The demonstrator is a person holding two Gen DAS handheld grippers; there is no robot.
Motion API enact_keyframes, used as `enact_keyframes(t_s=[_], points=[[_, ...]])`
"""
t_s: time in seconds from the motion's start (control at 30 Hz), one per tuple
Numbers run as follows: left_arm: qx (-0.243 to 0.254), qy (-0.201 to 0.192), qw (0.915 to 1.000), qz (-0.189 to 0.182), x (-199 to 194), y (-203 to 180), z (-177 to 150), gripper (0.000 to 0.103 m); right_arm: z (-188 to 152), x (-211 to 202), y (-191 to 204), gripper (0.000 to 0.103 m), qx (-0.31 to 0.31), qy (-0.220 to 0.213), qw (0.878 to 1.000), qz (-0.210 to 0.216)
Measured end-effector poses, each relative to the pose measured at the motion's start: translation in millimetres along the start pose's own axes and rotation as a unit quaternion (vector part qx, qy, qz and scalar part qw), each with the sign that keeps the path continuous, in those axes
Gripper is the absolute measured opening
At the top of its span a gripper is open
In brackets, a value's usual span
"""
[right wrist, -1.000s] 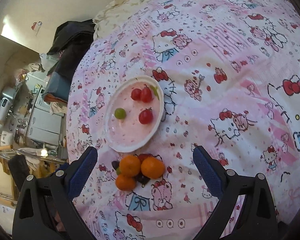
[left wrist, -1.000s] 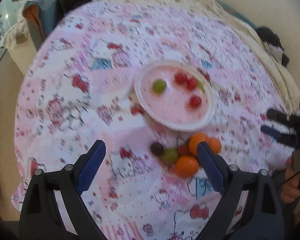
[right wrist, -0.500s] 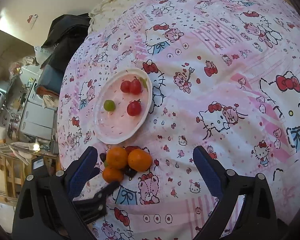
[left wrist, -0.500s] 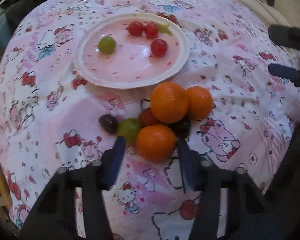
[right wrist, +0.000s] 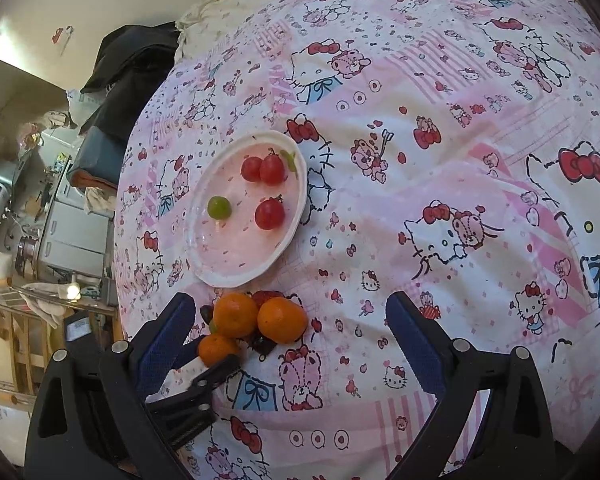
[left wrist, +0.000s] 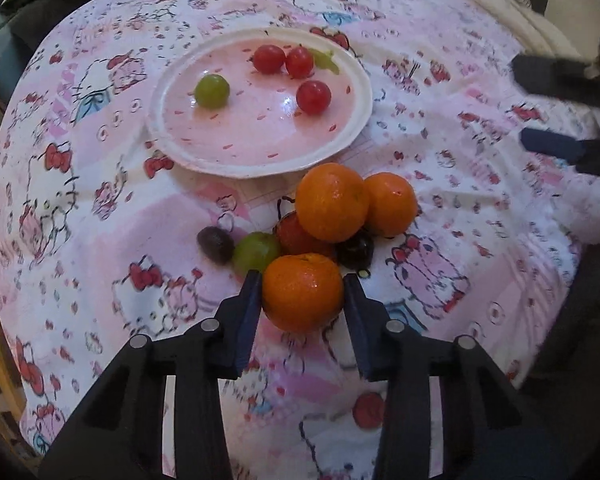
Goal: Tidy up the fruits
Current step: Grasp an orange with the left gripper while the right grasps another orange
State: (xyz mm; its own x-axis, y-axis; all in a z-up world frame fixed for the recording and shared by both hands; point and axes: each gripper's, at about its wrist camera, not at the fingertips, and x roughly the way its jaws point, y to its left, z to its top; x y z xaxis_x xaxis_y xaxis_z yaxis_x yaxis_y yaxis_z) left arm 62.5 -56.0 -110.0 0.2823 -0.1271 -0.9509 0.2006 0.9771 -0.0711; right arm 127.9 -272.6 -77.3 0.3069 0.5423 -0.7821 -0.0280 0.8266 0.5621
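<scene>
Your left claw [left wrist: 302, 294] is clenched on the near orange [left wrist: 302, 291]: both blue fingers [left wrist: 249, 312] press its sides, right at the near edge of the fruit pile on the bedspread [left wrist: 460, 208]. Just past its fingertips sit two more oranges [left wrist: 333, 201], touching each other, with a red fruit [left wrist: 296, 236] and a dark one [left wrist: 356, 249] tucked under them. Off the left fingertip lie a green grape [left wrist: 256, 251] and, beside it, a dark grape [left wrist: 215, 243]. Farther ahead, the plate [left wrist: 168, 120] holds three cherry tomatoes [left wrist: 313, 97], a second green grape [left wrist: 212, 90] and a green scrap near the far rim.

Your right claw [right wrist: 288, 328] is released, jaws wide apart and holding nothing. It hangs above the bedspread with the fruit pile just inside its left finger [right wrist: 168, 332] and the plate ahead of that finger. From this view the left claw's fingers show gripping the near orange [right wrist: 217, 349].
</scene>
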Motion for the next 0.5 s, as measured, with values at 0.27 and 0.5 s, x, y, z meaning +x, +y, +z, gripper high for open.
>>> enact_keyframes(t_s=[0.27, 0.5], points=[[-0.033, -0.05, 0.9981, 0.011, -48.8, 29.2, -5.1, 0.036, -4.9, 10.2, 10.7, 0.098, -0.024, 0.017, 1.0, -0.006], [-0.109, -0.088, 0.9898, 0.027, -68.9, 68.2, -2.9, 0.035, -16.3, 41.1, 42.6, 0.078, -0.107, 0.064, 0.992, -0.017]])
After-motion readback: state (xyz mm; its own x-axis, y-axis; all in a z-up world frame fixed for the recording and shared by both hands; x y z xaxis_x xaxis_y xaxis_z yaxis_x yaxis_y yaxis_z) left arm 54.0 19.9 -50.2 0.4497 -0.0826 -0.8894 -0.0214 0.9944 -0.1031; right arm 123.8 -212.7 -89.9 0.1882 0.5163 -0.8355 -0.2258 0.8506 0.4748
